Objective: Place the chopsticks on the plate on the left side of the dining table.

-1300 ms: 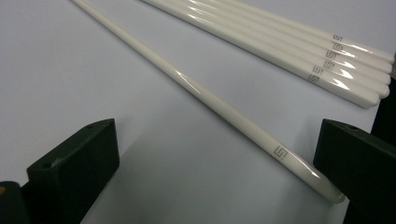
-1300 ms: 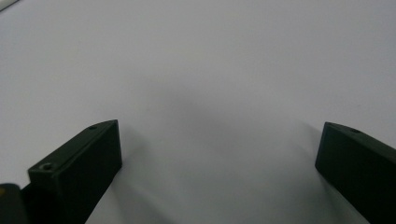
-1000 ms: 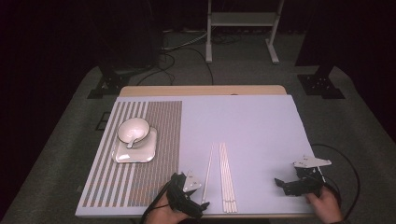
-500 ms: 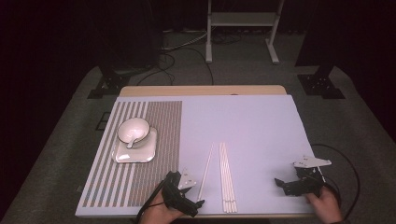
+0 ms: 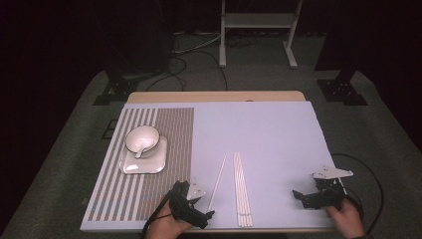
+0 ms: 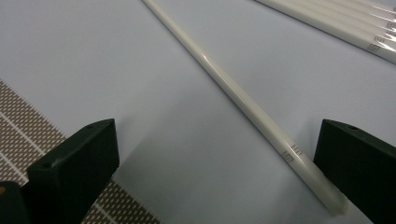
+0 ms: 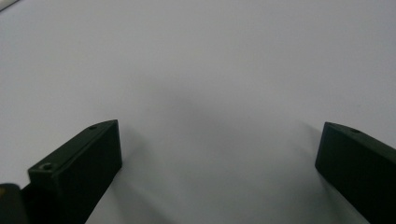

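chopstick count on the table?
4, possibly more. One loose cream plastic chopstick lies angled by the left tool; three bundled chopsticks lie side by side just right of it, exact number unclear.

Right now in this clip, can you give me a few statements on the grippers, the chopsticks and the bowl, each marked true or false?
1. The left gripper is open, with the single chopstick lying between its jaws. True.
2. The right gripper is shut on a chopstick. False: it is open over the bare lavender mat.
3. The bowl sits on a square plate. True.
4. The chopstick bundle lies on the striped placemat. False: it lies on the lavender mat.
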`<action>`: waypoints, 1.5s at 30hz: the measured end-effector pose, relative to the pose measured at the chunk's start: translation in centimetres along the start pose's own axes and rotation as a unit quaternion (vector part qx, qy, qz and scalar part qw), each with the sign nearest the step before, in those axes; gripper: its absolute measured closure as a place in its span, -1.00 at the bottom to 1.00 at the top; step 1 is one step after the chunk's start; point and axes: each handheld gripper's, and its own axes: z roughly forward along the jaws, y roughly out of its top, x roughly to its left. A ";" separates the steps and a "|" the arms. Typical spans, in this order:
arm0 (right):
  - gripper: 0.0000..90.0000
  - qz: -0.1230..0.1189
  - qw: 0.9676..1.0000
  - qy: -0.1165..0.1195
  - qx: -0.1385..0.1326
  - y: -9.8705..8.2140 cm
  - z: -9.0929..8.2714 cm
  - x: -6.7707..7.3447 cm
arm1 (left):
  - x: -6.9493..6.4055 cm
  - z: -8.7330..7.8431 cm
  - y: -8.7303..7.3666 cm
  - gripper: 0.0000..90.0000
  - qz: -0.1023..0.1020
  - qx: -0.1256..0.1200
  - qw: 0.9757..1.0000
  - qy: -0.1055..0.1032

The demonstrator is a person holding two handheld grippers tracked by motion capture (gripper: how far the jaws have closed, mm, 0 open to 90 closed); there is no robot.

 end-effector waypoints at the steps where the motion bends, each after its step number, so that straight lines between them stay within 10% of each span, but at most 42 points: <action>1: -1.00 0.000 1.000 0.000 0.000 0.0 0.0 0.0 | 0.1 0.0 0.0 -1.00 -0.001 0.000 1.000 0.001; 45: -1.00 0.000 1.000 0.000 0.000 0.0 0.0 0.0 | 3.5 -1.5 -1.8 -1.00 -0.039 0.004 0.999 0.037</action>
